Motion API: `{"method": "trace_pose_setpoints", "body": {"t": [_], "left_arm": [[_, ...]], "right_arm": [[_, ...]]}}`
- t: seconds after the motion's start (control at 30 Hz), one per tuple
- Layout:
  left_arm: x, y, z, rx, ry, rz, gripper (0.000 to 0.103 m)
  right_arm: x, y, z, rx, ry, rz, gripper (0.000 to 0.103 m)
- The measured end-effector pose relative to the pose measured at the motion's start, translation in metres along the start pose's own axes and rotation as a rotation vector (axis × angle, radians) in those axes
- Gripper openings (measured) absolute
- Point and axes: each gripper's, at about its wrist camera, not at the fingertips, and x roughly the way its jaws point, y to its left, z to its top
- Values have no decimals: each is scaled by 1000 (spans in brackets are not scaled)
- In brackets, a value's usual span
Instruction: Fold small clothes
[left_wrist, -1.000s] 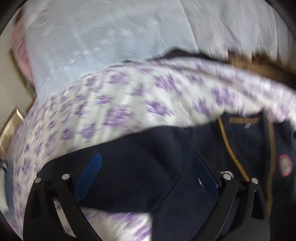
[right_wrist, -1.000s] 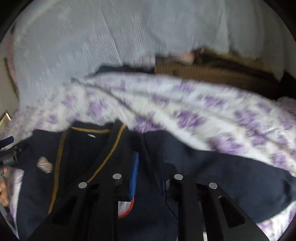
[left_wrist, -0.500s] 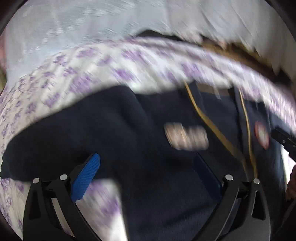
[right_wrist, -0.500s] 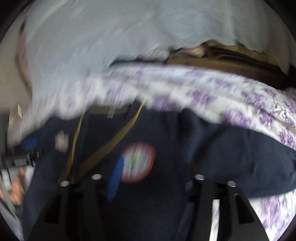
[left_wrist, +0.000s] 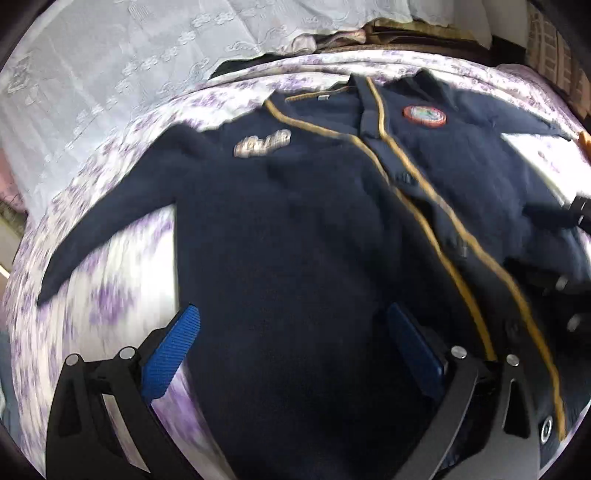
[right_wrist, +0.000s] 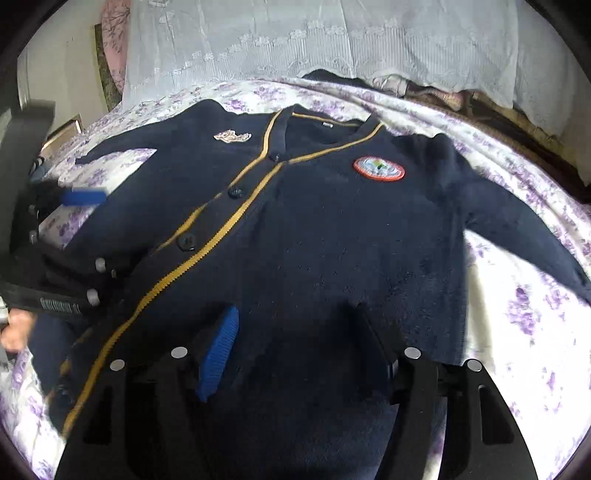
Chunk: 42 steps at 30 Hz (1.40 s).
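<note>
A navy cardigan (left_wrist: 295, 221) (right_wrist: 332, 240) with gold trim lies front up on the bed, buttoned, with both sleeves spread outward. A round badge (right_wrist: 378, 168) and a small name patch (right_wrist: 232, 136) sit on its chest. My left gripper (left_wrist: 290, 310) is open over the lower left half of the cardigan, its pads off the cloth. My right gripper (right_wrist: 291, 310) hangs over the lower right half; its jaws are opening and the pads do not press on the knit beneath them. One blue pad (right_wrist: 83, 195) of the left gripper shows at the left edge of the right wrist view.
A white sheet with purple flowers (left_wrist: 122, 280) (right_wrist: 517, 314) covers the bed under the cardigan. A pale lace cloth (left_wrist: 110, 74) (right_wrist: 332, 37) hangs along the far side. Brown bundled things (right_wrist: 498, 122) lie at the back right. A person's hand (right_wrist: 14, 328) shows at the left edge.
Both grippers have drawn back from the shoulders toward the hem, so the whole front now shows. The right gripper, nearly shut a second ago, has opened. The left stayed open.
</note>
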Motion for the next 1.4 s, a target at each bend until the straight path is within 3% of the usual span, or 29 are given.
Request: {"method": "trace_pose_setpoints", "body": {"t": [0.1,0.17,0.23,0.27,0.33,0.37,0.47,0.57,0.67,0.83,0.9,0.97,1.0,1.1,1.23,1.3,1.4], "left_arm": [[-11,9,-5,-88,17,-31,99],[-37,22,-17,-182,-56,-113,99],[-53,22,-28,-205,-114,-122,99],[-50,20,-31,-202,-96,-118,99],[-21,6,-40,-168,54,-121,99],[-8,3,-42,-171,100,-126,99],[-24,11,-32,-192,45,-121,99],[-48,27,-14,-225,-64,-49,99],[-63,39,23,-230,-111,-26,99],[-62,30,82,-246,-170,27,99],[-49,23,100,-250,-154,1,99],[-31,16,111,-255,-128,-27,99],[-19,12,116,-254,-116,-28,99],[16,-5,123,-228,-101,34,99],[49,-28,102,-131,-135,228,99],[50,-31,100,-111,-126,236,99],[29,-24,96,-148,-225,192,99]], "right_arm": [[-17,-5,-8,49,-34,-13,67],[-34,-3,-8,37,-88,11,67],[-47,2,-12,7,-117,62,75],[-42,7,-21,-5,-86,68,81],[-23,8,-29,-10,2,65,84],[-27,6,-28,1,-3,72,84],[-44,-7,-27,56,-63,80,85],[-70,-50,-19,216,-143,109,86],[-92,-128,-6,469,-225,115,86],[-106,-235,-12,781,-300,-14,86],[-99,-271,-29,913,-296,-39,81],[-91,-298,-45,1033,-283,-19,64],[-83,-313,-52,1105,-277,3,60],[-64,-339,-56,1236,-263,5,58],[-39,-362,-56,1396,-280,-66,59],[-33,-370,-44,1401,-309,-135,65],[-27,-369,-35,1380,-364,-247,65]]}}
